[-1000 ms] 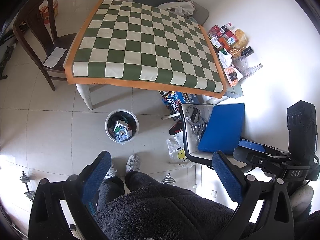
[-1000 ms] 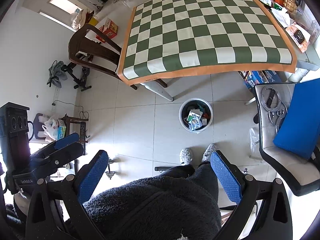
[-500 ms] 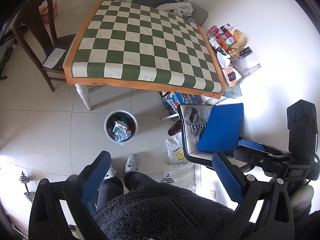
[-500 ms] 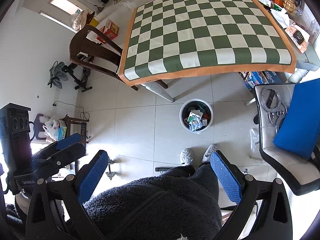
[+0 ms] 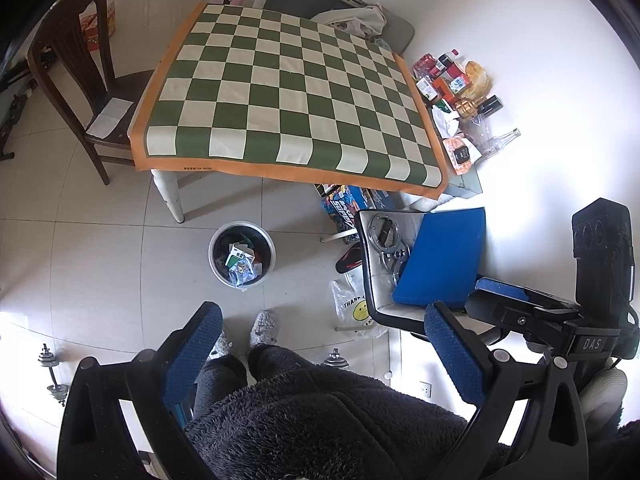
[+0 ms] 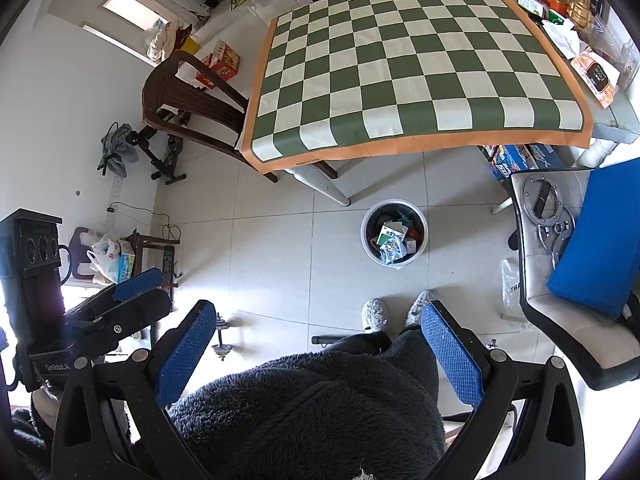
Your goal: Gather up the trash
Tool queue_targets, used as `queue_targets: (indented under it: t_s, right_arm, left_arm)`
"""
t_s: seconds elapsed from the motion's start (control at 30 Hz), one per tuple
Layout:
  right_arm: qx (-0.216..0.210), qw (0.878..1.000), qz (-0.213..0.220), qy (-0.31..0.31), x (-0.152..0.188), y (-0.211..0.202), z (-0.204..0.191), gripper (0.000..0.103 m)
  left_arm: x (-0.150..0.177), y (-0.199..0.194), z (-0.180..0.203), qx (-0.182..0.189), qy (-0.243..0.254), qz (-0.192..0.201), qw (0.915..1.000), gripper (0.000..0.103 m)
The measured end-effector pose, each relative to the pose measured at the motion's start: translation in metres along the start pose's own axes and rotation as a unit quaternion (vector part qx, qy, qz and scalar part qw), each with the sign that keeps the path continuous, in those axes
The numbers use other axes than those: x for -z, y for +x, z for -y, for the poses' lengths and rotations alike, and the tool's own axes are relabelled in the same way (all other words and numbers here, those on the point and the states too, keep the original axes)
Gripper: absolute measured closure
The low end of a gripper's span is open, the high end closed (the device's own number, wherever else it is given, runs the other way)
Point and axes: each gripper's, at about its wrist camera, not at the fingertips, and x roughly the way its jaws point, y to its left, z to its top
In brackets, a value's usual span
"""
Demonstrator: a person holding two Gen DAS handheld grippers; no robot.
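A white trash bin (image 5: pixel 242 255) (image 6: pixel 394 238) stands on the tiled floor in front of the table, filled with cartons and wrappers. My left gripper (image 5: pixel 324 344) is held high above the floor, open, nothing between its blue pads. My right gripper (image 6: pixel 320 344) is likewise open and empty, also high up. Each gripper shows in the other's view: the right one (image 5: pixel 516 300) and the left one (image 6: pixel 132 292). The green and cream checked tablecloth (image 5: pixel 292 96) (image 6: pixel 404 64) has nothing on it. Both views look down on the person's dark fleece legs and grey slippers (image 5: pixel 264 326).
Packets, boxes and bottles (image 5: pixel 456 92) (image 6: pixel 560 4) crowd the table's far right edge by the wall. A dark wooden chair (image 5: pixel 76 80) stands left of the table. A white chair with a blue cushion (image 5: pixel 440 256) stands right. A plastic bag (image 5: pixel 354 308) and small dumbbells (image 5: pixel 52 368) lie on the floor.
Both views have shifted only slightly; the table and bin sit a touch differently in frame. Both grippers stay open and empty.
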Motion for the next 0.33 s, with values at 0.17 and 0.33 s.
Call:
queue_targets:
  t_s: [0.17,0.33]
  right_arm:
    - [0.000,1.000,0.000,0.001,0.0010,0.0003,-0.0006,0.000]
    - [0.000,1.000,0.000,0.000,0.0004,0.0003,0.0000,0.000]
  left_arm:
    - [0.0008,0.0000,-0.0006,0.001,0.000,0.003,1.0000,0.000]
    - [0.0004,0.0016,0.0014,-0.001,0.003,0.006,1.0000,0.000]
